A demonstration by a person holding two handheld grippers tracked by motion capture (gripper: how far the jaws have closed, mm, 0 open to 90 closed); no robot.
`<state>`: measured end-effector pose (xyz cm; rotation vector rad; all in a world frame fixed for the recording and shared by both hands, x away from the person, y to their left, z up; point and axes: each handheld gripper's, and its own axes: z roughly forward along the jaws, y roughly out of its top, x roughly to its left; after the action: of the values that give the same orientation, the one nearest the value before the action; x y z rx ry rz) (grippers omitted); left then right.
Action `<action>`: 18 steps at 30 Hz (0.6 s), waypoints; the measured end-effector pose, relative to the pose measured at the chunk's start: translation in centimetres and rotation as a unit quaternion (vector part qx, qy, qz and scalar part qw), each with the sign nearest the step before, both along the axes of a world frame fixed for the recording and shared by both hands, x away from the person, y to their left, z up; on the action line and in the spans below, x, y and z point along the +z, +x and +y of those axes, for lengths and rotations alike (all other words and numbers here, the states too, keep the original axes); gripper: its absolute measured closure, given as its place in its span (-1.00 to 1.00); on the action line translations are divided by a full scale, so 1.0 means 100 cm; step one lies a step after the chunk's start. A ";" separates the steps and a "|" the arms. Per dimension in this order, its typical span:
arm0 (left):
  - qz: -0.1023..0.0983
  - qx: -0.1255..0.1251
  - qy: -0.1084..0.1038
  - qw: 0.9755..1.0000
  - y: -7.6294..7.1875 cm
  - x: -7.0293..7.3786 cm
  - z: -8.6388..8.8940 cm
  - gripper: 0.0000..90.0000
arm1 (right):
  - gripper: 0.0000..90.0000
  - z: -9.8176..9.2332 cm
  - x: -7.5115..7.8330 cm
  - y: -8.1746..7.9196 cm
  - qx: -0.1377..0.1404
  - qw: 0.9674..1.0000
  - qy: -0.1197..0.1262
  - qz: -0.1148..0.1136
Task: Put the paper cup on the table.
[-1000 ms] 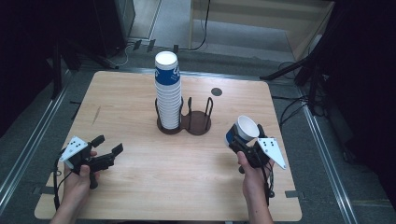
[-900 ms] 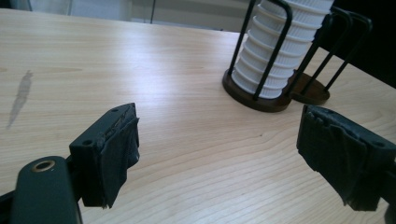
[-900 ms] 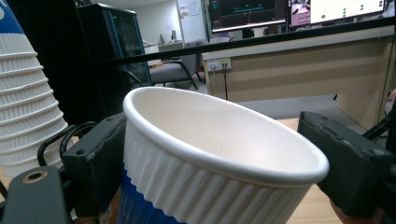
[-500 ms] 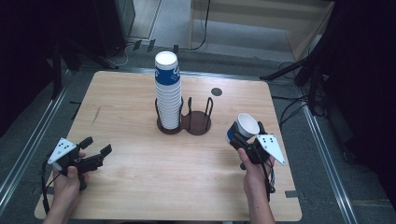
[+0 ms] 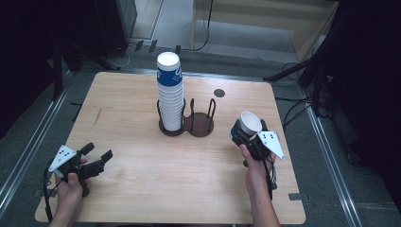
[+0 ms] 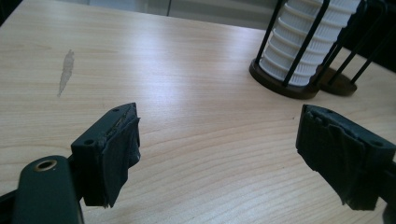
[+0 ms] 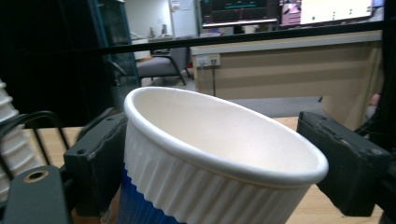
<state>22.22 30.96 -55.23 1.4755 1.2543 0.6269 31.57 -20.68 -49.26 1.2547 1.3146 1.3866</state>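
A tall stack of white ribbed paper cups (image 5: 170, 94) with a blue band near the top stands in the left ring of a dark two-ring cup holder (image 5: 201, 124) at mid-table. The stack (image 6: 308, 42) also rises at the top right of the left gripper view. My right gripper (image 5: 243, 133) is shut on a single paper cup (image 5: 249, 123), held tilted above the table right of the holder. In the right gripper view that cup (image 7: 210, 140) sits between the black jaws of the right gripper (image 7: 219, 172). My left gripper (image 5: 98, 151) hovers open and empty near the front-left corner, its jaws wide apart over bare wood (image 6: 224, 154).
The holder's right ring (image 5: 204, 122) has no cups in it. A dark round hole (image 5: 219, 93) lies behind the holder. A faint grey smear (image 5: 97, 117) marks the wood at the left. The wooden table (image 5: 142, 189) ends just behind both hands.
The left gripper has drifted left and a little lower, toward the front-left corner. The right gripper keeps the cup and has shifted only slightly.
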 end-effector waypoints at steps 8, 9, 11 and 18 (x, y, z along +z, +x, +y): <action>0.008 0.003 0.010 1.000 0.000 0.000 -0.002 -0.68 | -0.72 0.003 -0.011 0.019 -0.033 0.999 -0.015 0.012; 0.009 0.002 0.010 1.000 0.001 0.000 -0.002 -0.68 | -0.72 0.004 -0.012 0.022 -0.037 0.999 -0.023 0.012; 0.011 0.000 0.011 1.000 0.001 0.000 -0.003 -0.68 | -0.72 0.005 -0.014 0.027 -0.044 0.999 -0.025 0.016; 0.013 -0.007 0.004 1.000 0.002 0.000 -0.001 -0.67 | -0.72 0.008 -0.017 0.040 -0.058 0.997 -0.041 0.030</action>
<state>22.38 30.82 -55.23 1.5032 1.2614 0.6052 35.61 -19.92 -50.96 1.3043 1.3041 1.2117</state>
